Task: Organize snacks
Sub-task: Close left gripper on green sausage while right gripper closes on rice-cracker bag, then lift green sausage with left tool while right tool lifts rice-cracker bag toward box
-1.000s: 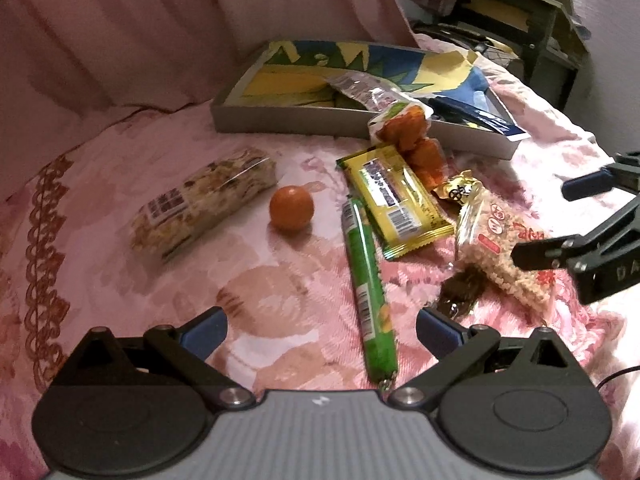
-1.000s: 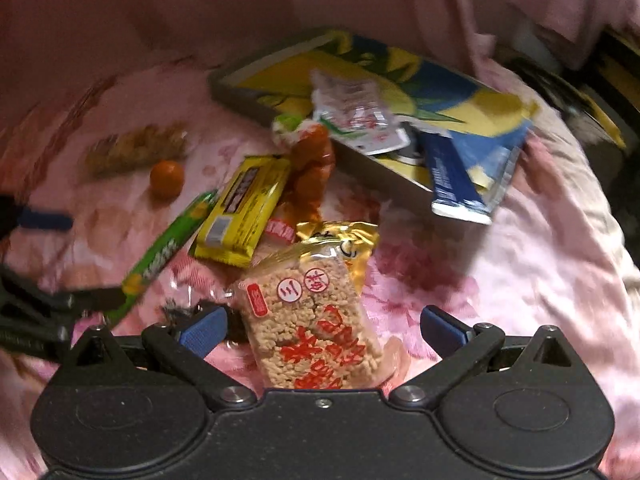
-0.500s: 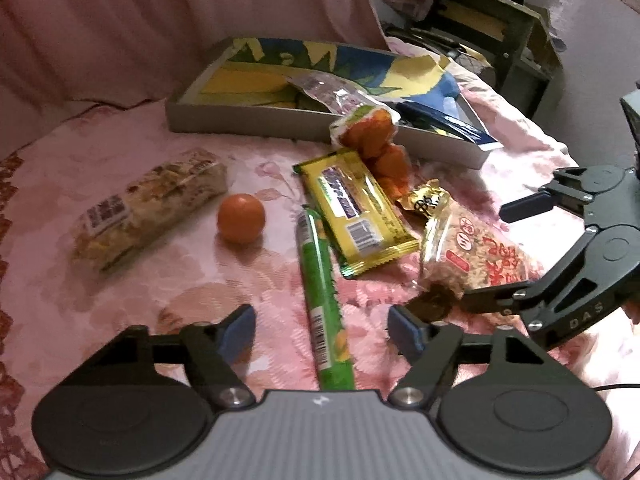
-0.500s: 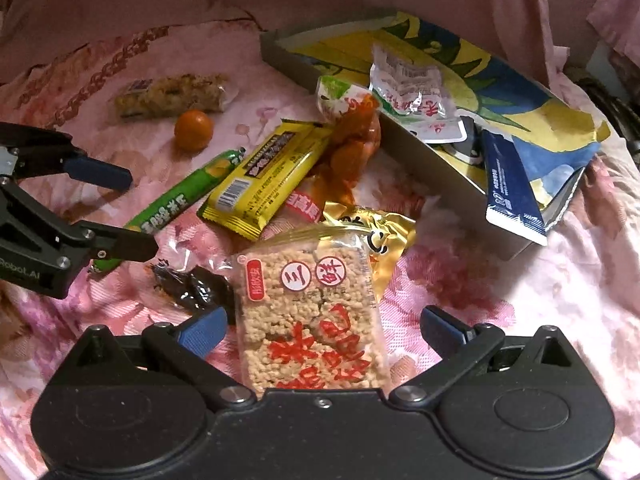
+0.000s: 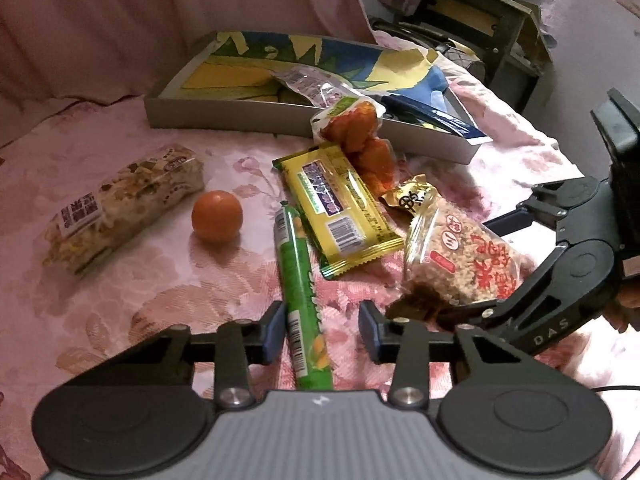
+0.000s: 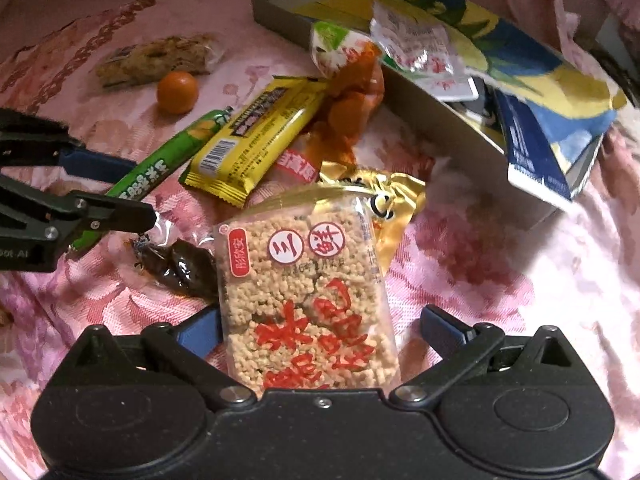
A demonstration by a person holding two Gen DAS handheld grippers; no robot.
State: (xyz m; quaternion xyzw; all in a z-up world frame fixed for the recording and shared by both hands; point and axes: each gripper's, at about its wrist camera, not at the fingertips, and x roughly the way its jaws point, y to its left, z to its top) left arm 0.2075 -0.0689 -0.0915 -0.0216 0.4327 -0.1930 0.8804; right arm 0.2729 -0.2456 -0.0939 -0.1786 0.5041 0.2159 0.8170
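Left gripper (image 5: 322,330): jaws have just been closing, now about a third open, astride the near end of the green stick snack (image 5: 299,288). Left pad looks to touch the wrapper, right pad shows a gap, so no grip yet.

Landmark is the yellow bar (image 5: 340,204). Left to right, in the left wrist view:
- 1 clear-wrapped grain bar (image 5: 124,208), far left of the yellow bar, lying alone.
- 1 orange ball (image 5: 217,216), between the grain bar and the green stick, touching neither.
- 1 green stick, just left of the yellow bar, about parallel to it.
- 1 orange pouch (image 5: 360,140), behind the yellow bar, leaning on the front wall of the grey tray (image 5: 224,116).
- 1 gold packet (image 5: 408,196), just right of the yellow bar, partly under the rice cracker pack (image 5: 456,260).
- 1 dark wrapped candy (image 6: 176,266), at the cracker pack's near-left corner.

Inside the tray: 1 clear sachet (image 5: 316,86), 1 blue sachet (image 6: 532,152) hanging over the right end.

Right gripper (image 6: 320,332): jaws wide apart, straddling the near end of the cracker pack; left pad at its edge, right pad clear. Nothing held.

Open room: bare pink cloth (image 5: 120,312) left and near of the orange ball. Right of the yellow bar it's crowded, the items overlap, and the two grippers sit near each other.
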